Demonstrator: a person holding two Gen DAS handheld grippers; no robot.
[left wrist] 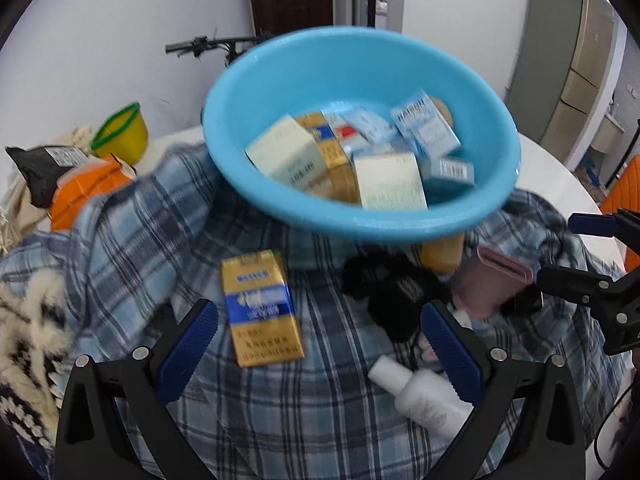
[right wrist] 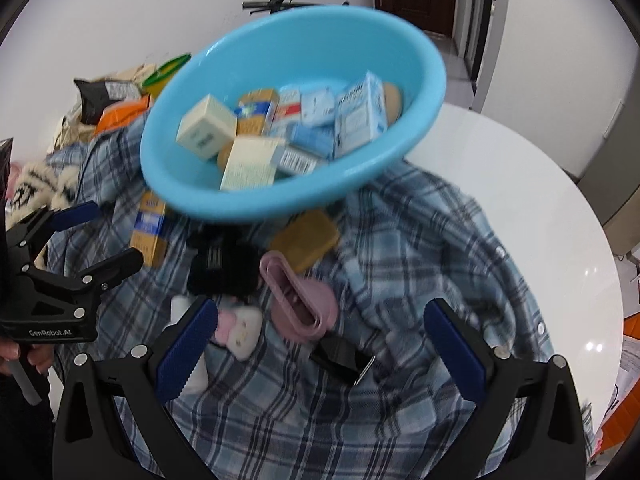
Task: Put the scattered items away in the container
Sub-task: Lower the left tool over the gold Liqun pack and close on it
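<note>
Blue plastic forms the basin point(left wrist: 320, 92), which sits tilted on a plaid shirt point(left wrist: 260, 420) spread over a white round table point(right wrist: 520, 184). Inside the basin I count roughly eight small cartons; blur prevents an exact figure. Two are cream, one is gold and blue, the remainder are pale blue or white.

Items outside the basin, on the shirt:
- One gold box point(left wrist: 260, 308), lying flat, directly ahead of my left gripper point(left wrist: 320, 340).
- One white bottle point(left wrist: 424, 396), on its side, touching the inner face of my left gripper's right-hand finger.
- One black fuzzy item point(right wrist: 224, 268), between the gold box and the pink holder.
- One pink holder point(right wrist: 298, 300), just beside the black item.
- One tan block point(right wrist: 306, 238), partly under the basin rim.
- One small white-and-pink item point(right wrist: 240, 330), next to my right gripper's left-hand finger.
- One black clip-like piece point(right wrist: 344, 358), between the fingers of my right gripper point(right wrist: 320, 340).

My left gripper is held low over the shirt, pointed at the basin, jaws spread wide and holding nothing. My right gripper is at similar height beside it, jaws likewise spread and holding nothing. My hand point(right wrist: 28, 356) grasps the left gripper's handle.
</note>
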